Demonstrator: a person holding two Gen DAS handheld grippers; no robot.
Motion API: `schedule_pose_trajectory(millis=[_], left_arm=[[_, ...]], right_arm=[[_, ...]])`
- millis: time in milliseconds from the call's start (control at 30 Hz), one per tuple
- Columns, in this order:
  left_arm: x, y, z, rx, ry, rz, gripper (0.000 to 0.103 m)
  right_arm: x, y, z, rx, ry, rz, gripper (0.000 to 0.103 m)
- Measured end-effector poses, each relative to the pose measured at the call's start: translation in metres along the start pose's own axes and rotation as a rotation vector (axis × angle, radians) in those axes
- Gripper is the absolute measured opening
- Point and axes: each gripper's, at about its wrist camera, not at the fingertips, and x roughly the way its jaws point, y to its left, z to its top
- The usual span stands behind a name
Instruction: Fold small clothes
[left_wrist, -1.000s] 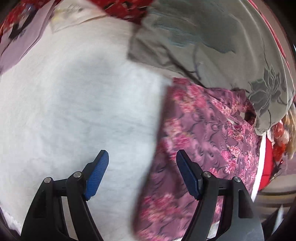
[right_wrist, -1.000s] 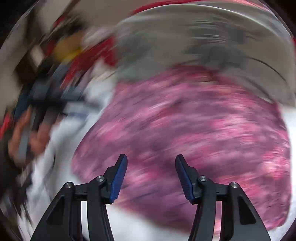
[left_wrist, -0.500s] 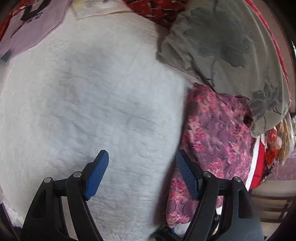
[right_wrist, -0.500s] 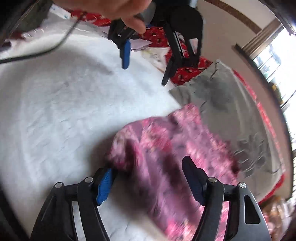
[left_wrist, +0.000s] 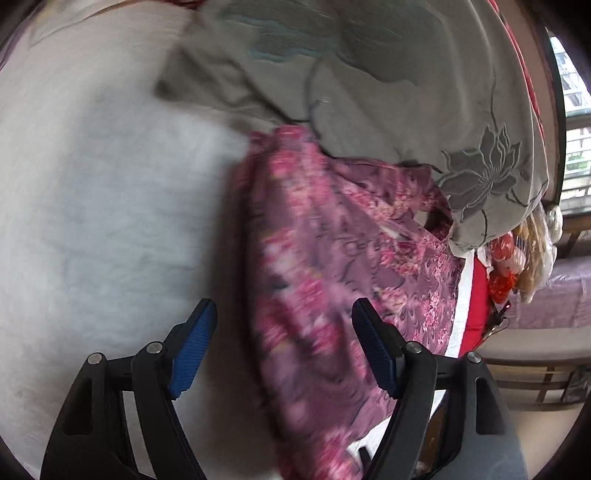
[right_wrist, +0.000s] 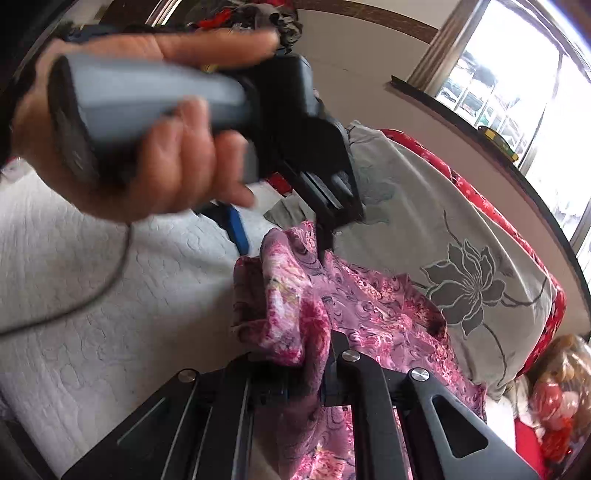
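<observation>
A pink and purple floral garment (left_wrist: 332, 266) lies crumpled on a white quilted bed (left_wrist: 92, 221), its far edge under a grey flowered blanket (left_wrist: 406, 92). My left gripper (left_wrist: 284, 350) is open, its blue pads either side of the garment's near left edge. In the right wrist view my right gripper (right_wrist: 314, 373) is shut on a bunched fold of the garment (right_wrist: 295, 317) and lifts it a little. The left gripper (right_wrist: 280, 236), held by a hand (right_wrist: 147, 166), hovers open over the garment's far corner.
The grey flowered blanket (right_wrist: 461, 258) covers the bed's right side over a red patterned cover (right_wrist: 480, 199). Bags (left_wrist: 517, 251) sit off the bed's right edge. A cable (right_wrist: 74, 306) trails over the white quilt (right_wrist: 74, 350). A window (right_wrist: 535, 92) is behind.
My right gripper has closed on the garment's near edge and bunched it up. My left gripper has moved right, so the garment now lies between its open pads.
</observation>
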Motion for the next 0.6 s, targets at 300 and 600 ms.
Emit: schedule_pose_trajectory(millis=[300, 600], left_arm=[[-0.012, -0.053, -0.009, 0.096, -0.017, 0.006, 0.017], [-0.021, -0.142, -0.03, 0.198, -0.058, -0.001, 0.017]], right_arm=[[-0.02, -0.026, -0.013, 0.153, -0.014, 0.041, 0.009], [-0.054, -0.11, -0.045, 0.466, -0.017, 0.062, 0.009]])
